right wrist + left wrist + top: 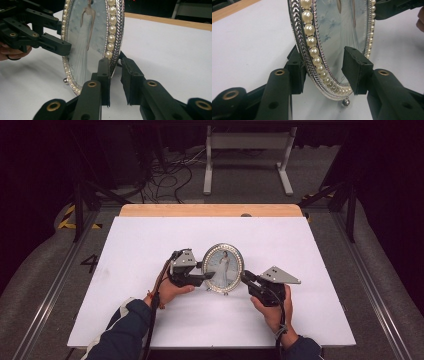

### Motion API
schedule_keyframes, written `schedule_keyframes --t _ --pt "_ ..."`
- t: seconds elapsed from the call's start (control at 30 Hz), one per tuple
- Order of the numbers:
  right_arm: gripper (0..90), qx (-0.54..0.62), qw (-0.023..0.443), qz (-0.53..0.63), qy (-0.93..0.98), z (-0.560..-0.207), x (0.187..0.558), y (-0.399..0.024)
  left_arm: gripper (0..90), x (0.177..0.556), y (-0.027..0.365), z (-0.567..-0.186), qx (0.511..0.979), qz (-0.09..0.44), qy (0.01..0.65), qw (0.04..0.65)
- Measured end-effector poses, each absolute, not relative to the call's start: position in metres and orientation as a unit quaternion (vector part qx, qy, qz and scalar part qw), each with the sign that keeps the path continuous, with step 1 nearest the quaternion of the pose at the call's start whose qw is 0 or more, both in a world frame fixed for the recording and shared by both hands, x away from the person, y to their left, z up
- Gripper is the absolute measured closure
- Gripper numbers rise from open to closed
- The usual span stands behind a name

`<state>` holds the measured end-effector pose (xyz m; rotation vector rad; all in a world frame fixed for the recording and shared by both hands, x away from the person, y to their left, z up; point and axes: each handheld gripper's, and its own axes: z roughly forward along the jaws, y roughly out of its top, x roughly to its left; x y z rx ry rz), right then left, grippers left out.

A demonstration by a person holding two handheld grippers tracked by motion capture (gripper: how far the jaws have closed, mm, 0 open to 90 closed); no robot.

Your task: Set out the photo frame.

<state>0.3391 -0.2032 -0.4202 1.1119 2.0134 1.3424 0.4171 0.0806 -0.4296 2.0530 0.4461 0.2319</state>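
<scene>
**Frame stood up between two tools**

The left tool (324,72) straddled the frame (223,268) at its lower rim, one pad behind it, the other just off the glass, so no grip yet. The right tool (115,75) bracketed the opposite edge, nearly closed; I could not tell whether it pinched. Upright on the desk (150,245), the frame was reached but not secured. It held a portrait (83,37); there were no containers.

Silver, pearl-edged oval frame (223,268) with pale blue portrait on white table (150,245).
</scene>
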Motion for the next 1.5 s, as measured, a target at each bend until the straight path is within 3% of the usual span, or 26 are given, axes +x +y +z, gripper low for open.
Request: schedule_keyframes --t 0.33,1.5 --pt "78.8 0.400 0.236 0.492 0.737 -0.421 0.344 -0.201 62.9 0.410 0.087 -0.429 0.855 0.105 0.183 0.474" --pt "78.0 0.375 0.249 0.472 0.758 -0.418 0.351 -0.198 62.6 0.399 0.086 -0.428 0.862 0.130 0.182 0.455"
